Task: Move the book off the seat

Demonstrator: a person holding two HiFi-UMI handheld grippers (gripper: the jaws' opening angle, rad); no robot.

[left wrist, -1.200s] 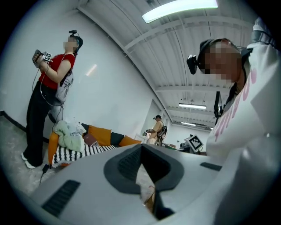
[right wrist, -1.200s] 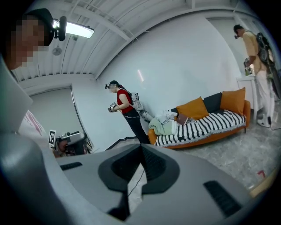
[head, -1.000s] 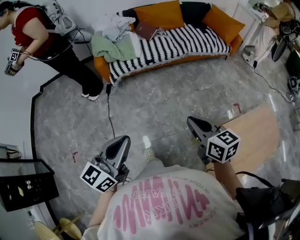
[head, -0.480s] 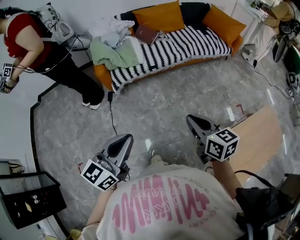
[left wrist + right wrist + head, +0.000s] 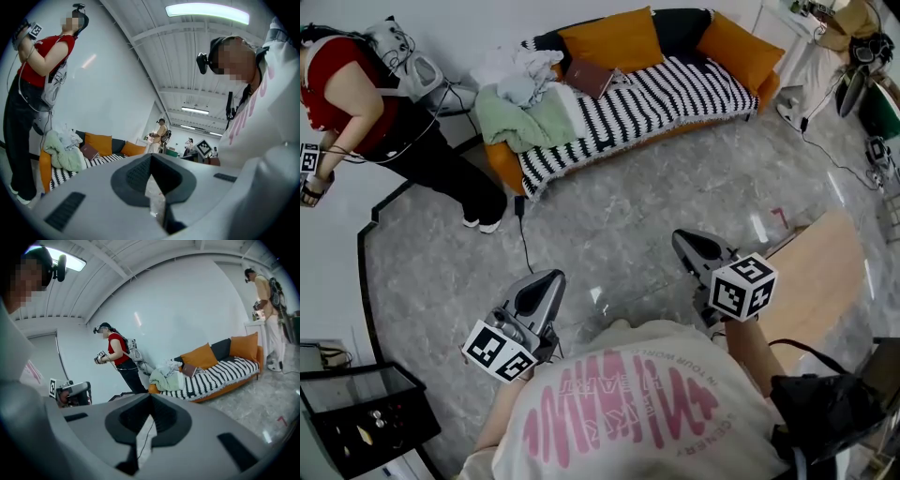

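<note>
Sofa scene, seen from the head view: a brown book [image 5: 591,75] lies on the striped seat of the sofa [image 5: 694,82], tilted against the backrest in the sofa's left half. It sits just beside an orange cushion [image 5: 614,39]. A heap of clothes and a green blanket [image 5: 530,117] is piled at the sofa's left end.

My left tongs [image 5: 546,278] and right tongs [image 5: 686,242] hang over the grey marble floor [image 5: 609,206], well in front of the sofa. Both point toward it, far from the book. Each pair is closed, jaws pressed together with nothing between them.

A person in a red top [image 5: 337,89] stands off the sofa's left end, by the white wall, gripping a similar tool with a marker cube. A black cable [image 5: 521,234] trails over the floor from the sofa's left front corner.
</note>
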